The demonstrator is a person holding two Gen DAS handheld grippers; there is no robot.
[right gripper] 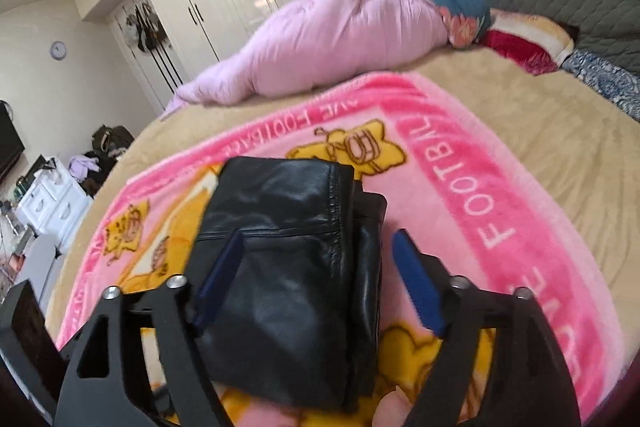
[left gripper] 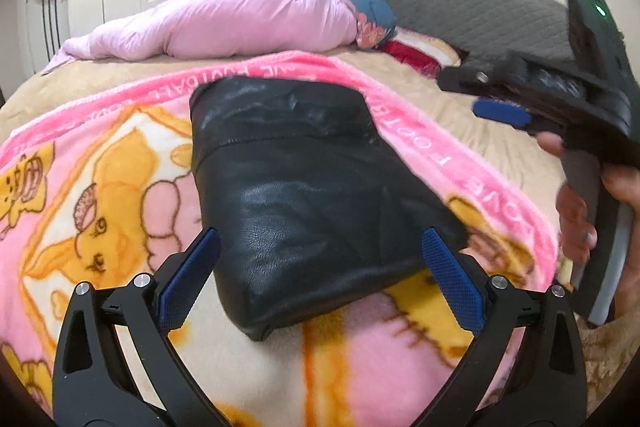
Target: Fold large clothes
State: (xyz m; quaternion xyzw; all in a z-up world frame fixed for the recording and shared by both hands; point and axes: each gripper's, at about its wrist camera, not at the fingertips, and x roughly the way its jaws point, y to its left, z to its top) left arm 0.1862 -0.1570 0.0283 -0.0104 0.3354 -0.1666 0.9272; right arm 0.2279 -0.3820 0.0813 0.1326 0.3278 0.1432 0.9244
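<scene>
Leather garment [left gripper: 296,187], black and folded into a compact bundle, lies on the pink cartoon blanket [left gripper: 100,195], framed by the spread, empty left gripper [left gripper: 320,247] angled down over its near end. The right gripper [right gripper: 320,271], held by a hand [left gripper: 592,211], also hangs wide apart, gripping nothing. Bare blanket surrounds the garment on all sides.

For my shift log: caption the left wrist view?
Open left tongs above folded black leather garment on pink cartoon blanket.

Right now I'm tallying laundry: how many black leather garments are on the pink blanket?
1: the folded black leather garment lies mid pink blanket, in front of both tools. Others may be folded inside.
</scene>
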